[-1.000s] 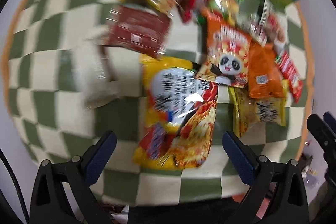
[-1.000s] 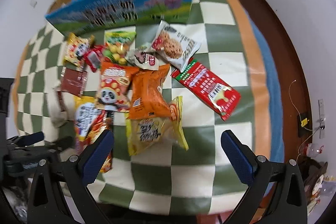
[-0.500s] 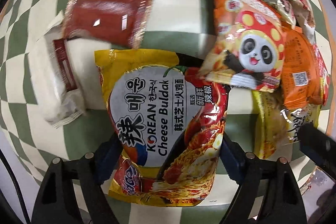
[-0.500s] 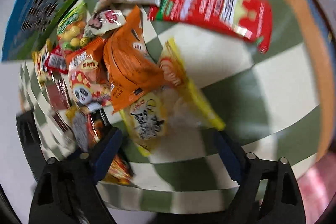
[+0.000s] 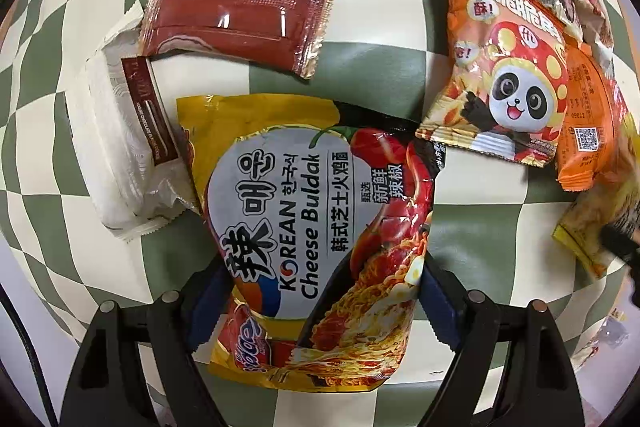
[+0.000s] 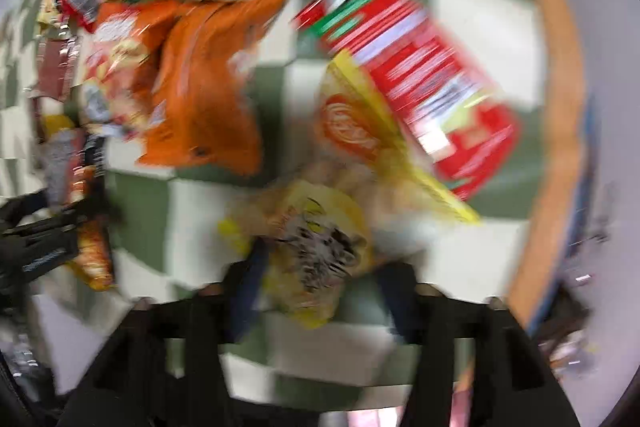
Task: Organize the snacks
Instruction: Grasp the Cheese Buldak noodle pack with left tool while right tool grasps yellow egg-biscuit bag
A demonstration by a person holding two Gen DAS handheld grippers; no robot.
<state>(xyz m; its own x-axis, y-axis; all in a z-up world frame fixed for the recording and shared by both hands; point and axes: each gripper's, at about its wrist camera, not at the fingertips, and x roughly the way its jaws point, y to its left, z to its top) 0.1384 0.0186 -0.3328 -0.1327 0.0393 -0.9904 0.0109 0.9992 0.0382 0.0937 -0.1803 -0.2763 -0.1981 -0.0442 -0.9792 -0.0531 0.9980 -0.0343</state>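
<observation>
I see my left hand-held gripper (image 5: pixel 320 301) pinching the Cheese Buldak noodle packet (image 5: pixel 316 227); my right hand-held gripper (image 6: pixel 320 291) straddles the yellow snack bag (image 6: pixel 316 239), grip blurred, cannot tell

left hand-held gripper (image 5: pixel 320 303): matte black angular arms with triangular cut-outs | dark blue pads on the inner fingertips (image 5: pixel 438 301) | round silver screws on top of each arm | thin black cable at the left edge | right hand-held gripper (image 6: pixel 320 291): blurred, same black arms, blue pads
</observation>
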